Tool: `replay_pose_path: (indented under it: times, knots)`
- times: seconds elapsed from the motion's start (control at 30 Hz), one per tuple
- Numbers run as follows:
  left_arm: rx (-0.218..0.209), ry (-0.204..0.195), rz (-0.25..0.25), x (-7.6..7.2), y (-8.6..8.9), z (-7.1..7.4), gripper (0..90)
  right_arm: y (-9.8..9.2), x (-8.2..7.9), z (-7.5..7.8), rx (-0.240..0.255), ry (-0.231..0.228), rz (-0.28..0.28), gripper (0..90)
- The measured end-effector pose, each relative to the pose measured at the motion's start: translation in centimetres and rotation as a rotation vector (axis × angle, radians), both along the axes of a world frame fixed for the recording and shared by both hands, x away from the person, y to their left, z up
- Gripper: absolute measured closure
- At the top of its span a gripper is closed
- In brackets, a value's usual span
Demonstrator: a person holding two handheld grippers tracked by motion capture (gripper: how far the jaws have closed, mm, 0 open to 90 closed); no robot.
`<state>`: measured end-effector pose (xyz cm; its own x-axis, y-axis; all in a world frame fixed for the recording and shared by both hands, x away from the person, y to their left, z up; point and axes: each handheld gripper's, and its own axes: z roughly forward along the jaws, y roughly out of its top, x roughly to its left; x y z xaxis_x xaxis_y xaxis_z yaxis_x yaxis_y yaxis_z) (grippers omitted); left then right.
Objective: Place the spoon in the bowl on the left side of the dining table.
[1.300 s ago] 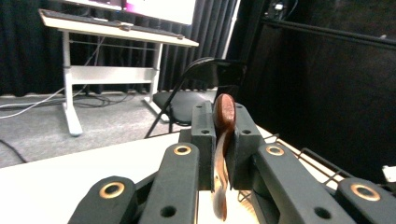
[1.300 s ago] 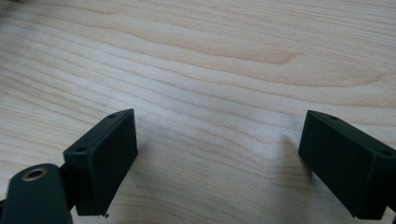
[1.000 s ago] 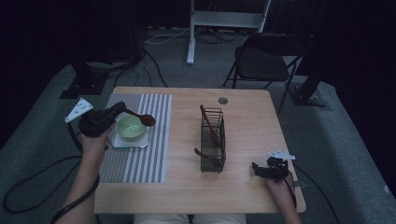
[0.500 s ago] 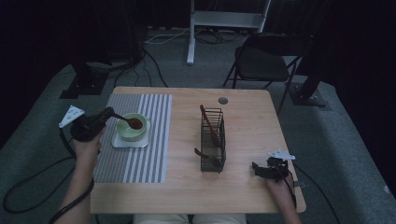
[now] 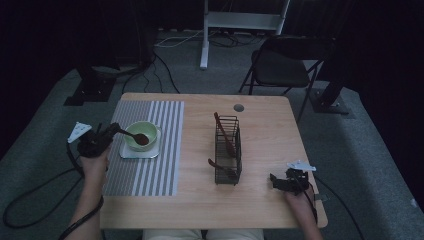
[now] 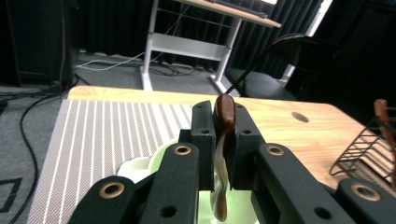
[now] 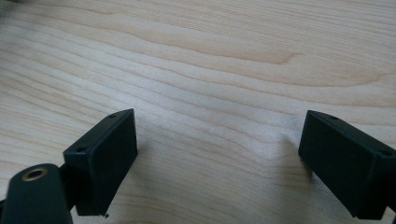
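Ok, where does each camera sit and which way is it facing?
High view: above the person's side, looking forward and down at the table; both forearms show.
Left gripper view: rides the left hand-held gripper, facing across the table; jaws clamp a spoon, also seen from above.
Right gripper view: rides the right hand-held gripper, facing down at bare wood; jaws apart.

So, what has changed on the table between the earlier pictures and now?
The left gripper, shut on the brown spoon, pulled back toward the table's left edge and brought the spoon's head down into the green bowl. The right gripper, open on the bare tabletop, and the wire basket stayed where they were.
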<state>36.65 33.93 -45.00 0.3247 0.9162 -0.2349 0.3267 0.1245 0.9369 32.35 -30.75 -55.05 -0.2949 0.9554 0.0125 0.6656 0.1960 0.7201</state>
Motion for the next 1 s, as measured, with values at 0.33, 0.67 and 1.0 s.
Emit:
replay_pose_path:
  times: [0.33,0.67,1.0]
  knots:
    - [-0.077,0.031,0.020,0.6,0.3,-2.0,83.0,0.0,0.0,0.0,0.000,0.000,0.000,10.9]
    - [-0.089,0.086,0.093,0.7,0.3,-3.0,79.1,0.0,0.0,0.0,-0.001,0.000,0.001,10.9]
    - [-0.027,0.148,0.113,1.0,0.3,-3.9,55.0,0.0,0.0,0.0,-0.001,0.000,0.000,10.9]
